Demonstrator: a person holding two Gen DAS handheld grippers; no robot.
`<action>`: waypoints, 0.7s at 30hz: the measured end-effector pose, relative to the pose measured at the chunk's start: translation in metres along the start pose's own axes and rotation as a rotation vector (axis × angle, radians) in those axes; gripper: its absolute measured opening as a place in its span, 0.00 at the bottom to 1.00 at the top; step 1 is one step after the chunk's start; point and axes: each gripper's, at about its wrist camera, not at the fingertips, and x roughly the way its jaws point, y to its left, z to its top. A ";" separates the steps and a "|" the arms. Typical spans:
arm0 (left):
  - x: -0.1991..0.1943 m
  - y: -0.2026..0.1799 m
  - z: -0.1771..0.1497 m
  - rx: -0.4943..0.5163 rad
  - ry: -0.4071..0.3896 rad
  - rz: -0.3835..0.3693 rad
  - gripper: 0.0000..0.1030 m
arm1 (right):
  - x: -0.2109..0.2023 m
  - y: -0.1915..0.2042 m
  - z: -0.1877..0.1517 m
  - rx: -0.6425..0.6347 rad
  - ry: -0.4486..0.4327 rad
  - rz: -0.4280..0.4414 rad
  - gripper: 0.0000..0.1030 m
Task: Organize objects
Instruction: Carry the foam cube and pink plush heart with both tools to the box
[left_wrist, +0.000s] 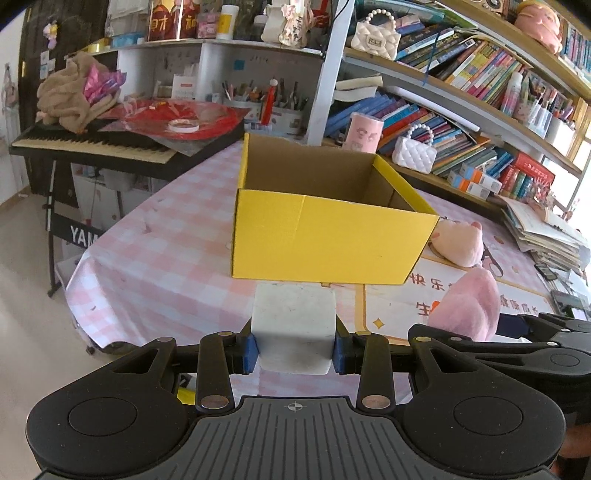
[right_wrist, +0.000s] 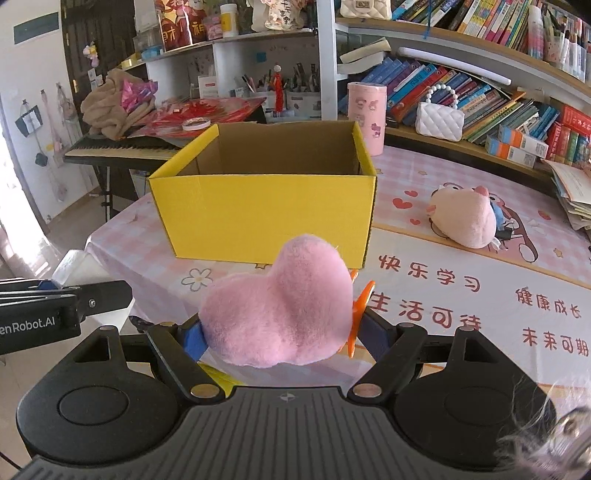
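Observation:
An open yellow cardboard box (left_wrist: 325, 236) stands on the pink checked table; it also shows in the right wrist view (right_wrist: 266, 218), and what I see of its inside is bare. My left gripper (left_wrist: 295, 350) is shut on a white cube (left_wrist: 295, 325), held just in front of the box. My right gripper (right_wrist: 280, 339) is shut on a pink plush toy (right_wrist: 280, 317) with orange feet, held before the box's near right corner. That plush also shows in the left wrist view (left_wrist: 469, 306). A second, peach-pink plush (right_wrist: 465, 218) lies on the table right of the box.
A pink cylinder tin (right_wrist: 367, 114) stands behind the box. A bookshelf with books and a white quilted bag (right_wrist: 439, 118) runs along the back right. A keyboard piano (left_wrist: 92, 146) with cloth and red items stands left of the table. Stacked papers (left_wrist: 546, 236) lie at right.

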 end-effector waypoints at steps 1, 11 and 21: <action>-0.001 0.001 0.000 0.005 -0.001 -0.003 0.34 | 0.000 0.002 0.000 0.002 -0.001 -0.001 0.77; -0.008 0.008 0.010 0.052 -0.039 -0.028 0.34 | -0.006 0.016 -0.002 0.027 -0.016 -0.029 0.77; -0.003 0.006 0.039 0.055 -0.099 -0.058 0.34 | -0.003 0.012 0.026 0.038 -0.050 -0.039 0.77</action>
